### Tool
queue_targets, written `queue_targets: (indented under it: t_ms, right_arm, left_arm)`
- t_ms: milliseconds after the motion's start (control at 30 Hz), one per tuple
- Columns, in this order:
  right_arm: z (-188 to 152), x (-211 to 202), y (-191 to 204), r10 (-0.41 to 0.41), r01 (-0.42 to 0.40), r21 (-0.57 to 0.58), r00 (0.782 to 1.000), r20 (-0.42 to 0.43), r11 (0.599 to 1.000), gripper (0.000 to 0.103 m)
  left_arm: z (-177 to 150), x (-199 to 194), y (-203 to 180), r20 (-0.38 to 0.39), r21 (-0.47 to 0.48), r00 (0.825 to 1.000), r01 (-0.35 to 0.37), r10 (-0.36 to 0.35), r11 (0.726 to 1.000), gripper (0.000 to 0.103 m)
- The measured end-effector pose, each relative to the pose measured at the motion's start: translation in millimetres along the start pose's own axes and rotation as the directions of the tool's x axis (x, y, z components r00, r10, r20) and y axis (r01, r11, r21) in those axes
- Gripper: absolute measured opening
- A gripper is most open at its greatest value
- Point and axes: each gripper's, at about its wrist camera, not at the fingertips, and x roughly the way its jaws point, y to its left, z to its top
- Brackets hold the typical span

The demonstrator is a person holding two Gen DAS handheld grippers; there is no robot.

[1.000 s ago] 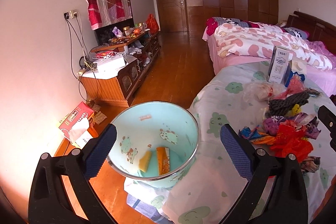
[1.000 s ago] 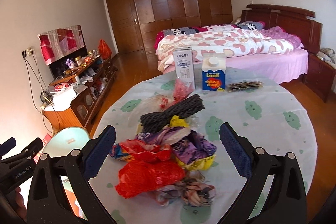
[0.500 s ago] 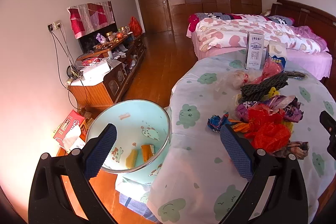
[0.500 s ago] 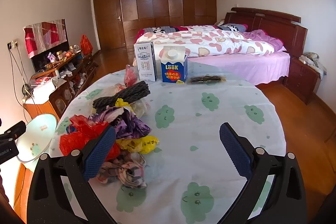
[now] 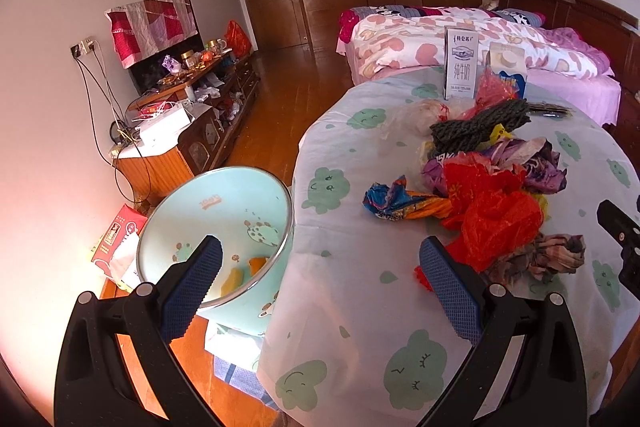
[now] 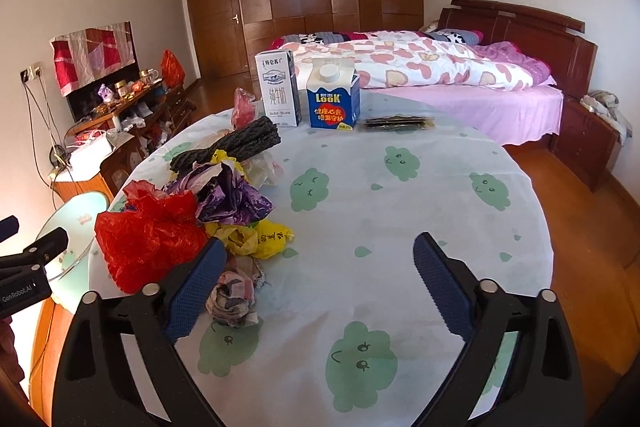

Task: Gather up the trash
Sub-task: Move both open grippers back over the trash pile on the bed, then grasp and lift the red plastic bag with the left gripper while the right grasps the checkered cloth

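A pile of crumpled trash lies on the round table (image 5: 360, 307): a red plastic bag (image 5: 496, 219), purple wrappers (image 6: 232, 195), a yellow bag (image 6: 260, 237), a checked wad (image 6: 234, 301) and a dark knitted roll (image 5: 476, 125). A pale green bin (image 5: 224, 211) stands beside the table's left edge with orange scraps inside. My left gripper (image 5: 320, 287) is open and empty, over the table edge between bin and pile. My right gripper (image 6: 316, 283) is open and empty above the table, its left finger beside the checked wad.
A white milk carton (image 6: 280, 89), a blue LOOK carton (image 6: 334, 99) and a flat dark packet (image 6: 396, 123) stand at the table's far side. A bed (image 6: 440, 71) lies behind. A cluttered low cabinet (image 5: 188, 119) lines the left wall. A tissue box (image 5: 120, 235) sits on the floor.
My left gripper has swung right from above the bin toward the table and trash pile. My right gripper has swung right too, so the pile now sits at its left.
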Motion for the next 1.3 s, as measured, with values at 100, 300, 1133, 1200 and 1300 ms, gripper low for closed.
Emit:
queue_targets:
  t_ms: [100,300,1133,1200,1300]
  right_arm:
    - [-6.7,4.8,7.6,0.036,-0.036,-0.016,0.998,-0.042,0.999,0.079]
    - [-19.7,21.0,21.0,0.072,-0.077,-0.037,0.989,-0.126,0.996,0.079]
    - [2.6,7.1,-4.8,0.167,-0.161,0.068,0.982,-0.093,0.985,0.018]
    - [4.0,4.7,-6.1,0.162,-0.157,0.066,0.984,-0.078,0.985,0.018]
    - [6.9,5.8,-8.2,0.155,-0.151,0.058,0.985,-0.071,0.987,0.018]
  left_arm:
    - [-7.6,4.1,-1.0,-0.018,0.004,1.0,0.018,-0.018,1.0,0.097]
    - [-16.2,5.9,-7.4,-0.018,0.022,0.999,0.05,-0.049,0.999,0.097]
    - [-9.3,16.0,-76.9,0.013,0.142,0.969,0.241,-0.245,0.96,0.091]
    - [-8.1,20.8,-84.8,-0.006,0.138,0.961,0.275,-0.277,0.951,0.088]
    - [-11.5,30.3,-94.3,-0.042,0.153,0.958,0.287,-0.283,0.946,0.087]
